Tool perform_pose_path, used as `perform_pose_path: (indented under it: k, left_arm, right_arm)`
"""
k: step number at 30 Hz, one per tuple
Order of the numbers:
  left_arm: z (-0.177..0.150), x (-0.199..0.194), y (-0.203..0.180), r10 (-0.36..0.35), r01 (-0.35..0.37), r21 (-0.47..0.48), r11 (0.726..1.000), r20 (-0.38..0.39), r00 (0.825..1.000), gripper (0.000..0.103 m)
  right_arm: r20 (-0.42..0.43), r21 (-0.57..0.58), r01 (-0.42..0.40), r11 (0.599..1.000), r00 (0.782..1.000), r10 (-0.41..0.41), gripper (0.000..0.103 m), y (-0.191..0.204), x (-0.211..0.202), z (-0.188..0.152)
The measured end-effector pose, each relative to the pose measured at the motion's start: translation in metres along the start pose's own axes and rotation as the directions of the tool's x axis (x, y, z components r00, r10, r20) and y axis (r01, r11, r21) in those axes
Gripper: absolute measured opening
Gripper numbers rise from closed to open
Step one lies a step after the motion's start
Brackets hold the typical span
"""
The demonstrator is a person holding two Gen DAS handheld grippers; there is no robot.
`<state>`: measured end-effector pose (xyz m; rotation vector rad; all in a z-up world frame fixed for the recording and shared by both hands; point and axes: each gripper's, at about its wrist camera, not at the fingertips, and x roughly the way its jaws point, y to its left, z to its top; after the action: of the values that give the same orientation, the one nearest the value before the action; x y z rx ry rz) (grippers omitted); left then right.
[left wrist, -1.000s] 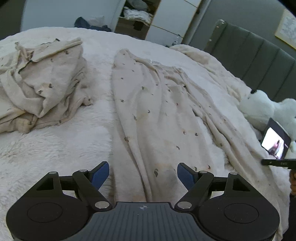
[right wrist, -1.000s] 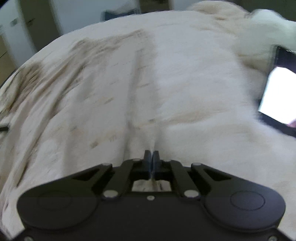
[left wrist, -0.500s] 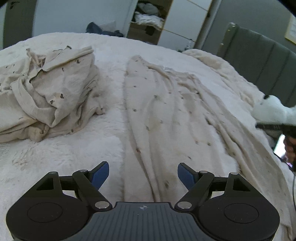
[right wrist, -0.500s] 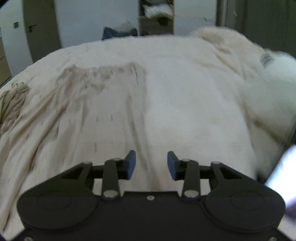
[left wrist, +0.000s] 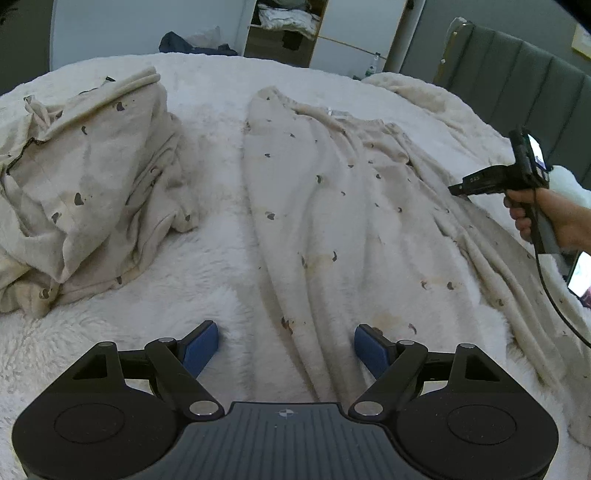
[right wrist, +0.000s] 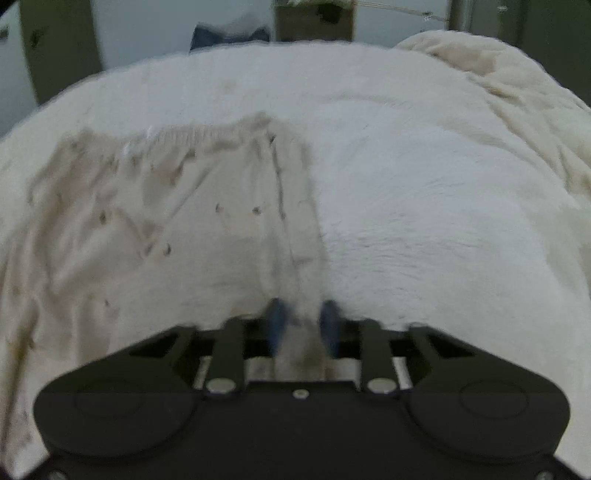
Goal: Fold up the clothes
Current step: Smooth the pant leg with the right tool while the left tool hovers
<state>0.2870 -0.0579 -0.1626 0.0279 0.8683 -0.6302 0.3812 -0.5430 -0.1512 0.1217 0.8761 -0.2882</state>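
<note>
A cream garment with small dark marks (left wrist: pixel 332 221) lies spread lengthways on the bed, its gathered waistband at the far end. A second, crumpled garment of the same fabric (left wrist: pixel 85 184) is heaped at the left. My left gripper (left wrist: pixel 286 347) hovers open over the near end of the spread garment, holding nothing. In the left wrist view a hand holds my right gripper (left wrist: pixel 458 190) at the garment's right edge. In the blurred right wrist view its jaws (right wrist: pixel 303 321) are closing, a narrow gap still showing, with the garment's (right wrist: pixel 166 221) side edge between them.
A white fluffy cover (left wrist: pixel 207 280) spreads over the whole bed. A cream blanket (left wrist: pixel 424 96) is bunched by the grey padded headboard (left wrist: pixel 517 81). A white plush toy (left wrist: pixel 569 184) and a lit phone (left wrist: pixel 581 273) lie at the right. Open shelves (left wrist: pixel 284 22) stand behind.
The right gripper has travelled along the garment's right edge towards the waistband; it went from shut to open and has narrowed again. In the left view the garments sit slightly farther off.
</note>
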Motion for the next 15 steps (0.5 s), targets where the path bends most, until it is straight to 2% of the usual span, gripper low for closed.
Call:
perform_pose_path:
  k: [2, 4, 5, 7, 8, 9, 11, 13, 15]
  left_arm:
    - [0.0, 0.0, 0.0, -0.003, 0.003, -0.001, 1.0, 0.001, 1.0, 0.077]
    - [0.0, 0.001, -0.001, -0.003, 0.003, 0.0, 1.0, 0.002, 1.0, 0.077]
    - [0.0, 0.002, -0.001, -0.003, 0.003, -0.001, 1.0, 0.001, 1.0, 0.077]
    - [0.0, 0.003, 0.0, -0.002, 0.002, -0.004, 1.0, -0.002, 1.0, 0.077]
    - [0.0, 0.004, 0.001, -0.001, 0.001, -0.005, 1.0, -0.004, 1.0, 0.077]
    - [0.0, 0.004, 0.001, 0.0, 0.0, -0.007, 1.0, -0.004, 1.0, 0.077]
    - [0.001, 0.002, 0.003, -0.004, 0.004, -0.017, 1.0, -0.004, 1.0, 0.077]
    - [0.003, -0.003, 0.01, -0.024, 0.024, -0.051, 0.998, 0.002, 1.0, 0.077]
    - [0.003, -0.006, 0.02, -0.069, 0.069, -0.11, 0.992, 0.009, 0.998, 0.077]
  right_arm:
    - [0.055, 0.027, 0.017, 0.999, 0.998, -0.018, 0.001, -0.016, -0.012, 0.01]
    - [0.089, 0.129, 0.086, 0.988, 0.991, -0.097, 0.001, -0.04, -0.021, 0.017]
    - [0.08, 0.189, 0.124, 0.974, 0.987, -0.141, 0.001, -0.053, -0.021, 0.017]
    - [0.014, 0.223, 0.118, 0.968, 0.992, -0.125, 0.002, -0.066, -0.016, 0.01]
    - [-0.02, 0.207, 0.13, 0.97, 0.991, -0.129, 0.008, -0.066, -0.016, 0.005]
    - [-0.03, 0.185, 0.177, 0.967, 0.984, -0.174, 0.014, -0.063, -0.02, -0.001]
    - [0.006, 0.174, 0.253, 0.952, 0.966, -0.258, 0.037, -0.058, -0.043, -0.015]
    - [0.05, 0.186, 0.198, 0.962, 0.976, -0.211, 0.037, -0.051, -0.077, -0.036]
    - [0.069, 0.184, 0.096, 0.978, 0.992, -0.11, 0.039, -0.038, -0.107, -0.059]
